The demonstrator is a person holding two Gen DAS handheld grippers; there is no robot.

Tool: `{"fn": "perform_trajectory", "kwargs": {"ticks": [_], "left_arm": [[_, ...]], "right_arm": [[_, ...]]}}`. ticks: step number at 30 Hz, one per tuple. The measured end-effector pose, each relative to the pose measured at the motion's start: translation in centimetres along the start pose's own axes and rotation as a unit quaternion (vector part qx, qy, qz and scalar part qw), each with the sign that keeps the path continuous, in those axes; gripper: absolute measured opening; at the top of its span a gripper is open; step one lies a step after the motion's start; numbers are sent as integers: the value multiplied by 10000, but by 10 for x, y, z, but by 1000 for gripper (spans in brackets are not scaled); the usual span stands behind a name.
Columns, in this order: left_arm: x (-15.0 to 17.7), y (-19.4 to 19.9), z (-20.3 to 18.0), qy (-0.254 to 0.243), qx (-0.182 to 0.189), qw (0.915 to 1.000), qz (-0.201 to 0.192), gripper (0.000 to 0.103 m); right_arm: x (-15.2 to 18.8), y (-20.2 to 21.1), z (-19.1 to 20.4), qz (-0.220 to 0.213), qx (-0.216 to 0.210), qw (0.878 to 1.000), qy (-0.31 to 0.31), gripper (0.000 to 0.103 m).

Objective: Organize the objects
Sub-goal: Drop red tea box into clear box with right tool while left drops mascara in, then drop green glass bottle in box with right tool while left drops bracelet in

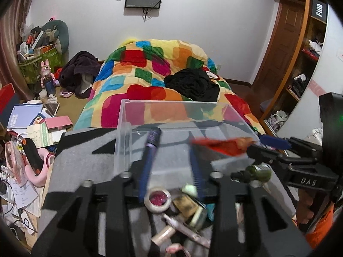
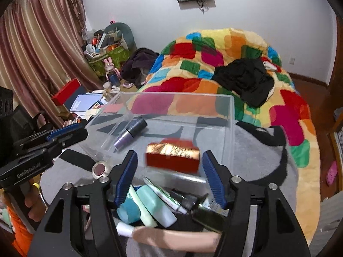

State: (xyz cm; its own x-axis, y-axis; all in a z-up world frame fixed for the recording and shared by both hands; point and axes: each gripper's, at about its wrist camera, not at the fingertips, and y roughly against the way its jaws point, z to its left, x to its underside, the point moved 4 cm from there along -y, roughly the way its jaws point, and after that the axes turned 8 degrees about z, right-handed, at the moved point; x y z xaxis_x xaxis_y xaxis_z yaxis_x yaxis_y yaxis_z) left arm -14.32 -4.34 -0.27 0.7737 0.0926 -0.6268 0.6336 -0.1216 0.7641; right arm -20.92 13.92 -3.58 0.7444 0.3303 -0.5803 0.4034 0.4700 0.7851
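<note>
A clear plastic box (image 1: pixel 124 132) (image 2: pixel 227 115) stands on a grey and black cloth. A purple tube (image 1: pixel 153 138) (image 2: pixel 130 132) lies inside it. A red and gold box (image 2: pixel 172 157) is blurred between my right gripper's open fingers (image 2: pixel 169 167), not touching either pad, above the clear box; it shows in the left wrist view (image 1: pixel 223 144) too. My left gripper (image 1: pixel 171 171) is open and empty over a pile of small cosmetics, with a tape roll (image 1: pixel 157 199) under it. The right gripper also appears in the left wrist view (image 1: pixel 268 147).
A pile of tubes and bottles (image 2: pixel 154 207) lies in front of the clear box. A green bottle (image 1: pixel 257 172) lies at its right. A bed with a colourful blanket (image 1: pixel 154 79) stands behind. Books and clutter (image 1: pixel 32 124) fill the left side.
</note>
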Motion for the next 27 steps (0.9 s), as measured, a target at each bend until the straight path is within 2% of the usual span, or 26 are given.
{"fn": "perform_trajectory", "kwargs": {"ticks": [2, 4, 8, 12, 16, 23, 25, 27], "left_arm": [[8, 7, -1, -35, -74, 9999, -71, 51], [17, 13, -4, -116, -174, 9997, -109, 53], [39, 22, -7, -248, -363, 9989, -156, 67], [64, 20, -8, -299, -425, 9986, 25, 73], [87, 9, -4, -255, -466, 9981, 300, 75], [121, -13, 3, -70, -261, 9959, 858, 76], [127, -17, 3, -46, -306, 9955, 897, 76], [129, -15, 1, -96, -411, 9961, 774, 73]], "right_arm": [[5, 11, 2, -160, 98, 9998, 62, 71], [10, 21, 1, -292, 181, 9993, 111, 73], [23, 32, -3, -404, 303, 9987, 111, 79], [40, 33, -12, -373, 541, 9977, 143, 83], [58, 22, -30, -120, 667, 9977, 51, 83], [71, -10, -57, 377, 818, 9958, -171, 83], [68, -16, -59, 393, 771, 9961, -181, 83], [66, -20, -59, 423, 643, 9967, -260, 83]]}}
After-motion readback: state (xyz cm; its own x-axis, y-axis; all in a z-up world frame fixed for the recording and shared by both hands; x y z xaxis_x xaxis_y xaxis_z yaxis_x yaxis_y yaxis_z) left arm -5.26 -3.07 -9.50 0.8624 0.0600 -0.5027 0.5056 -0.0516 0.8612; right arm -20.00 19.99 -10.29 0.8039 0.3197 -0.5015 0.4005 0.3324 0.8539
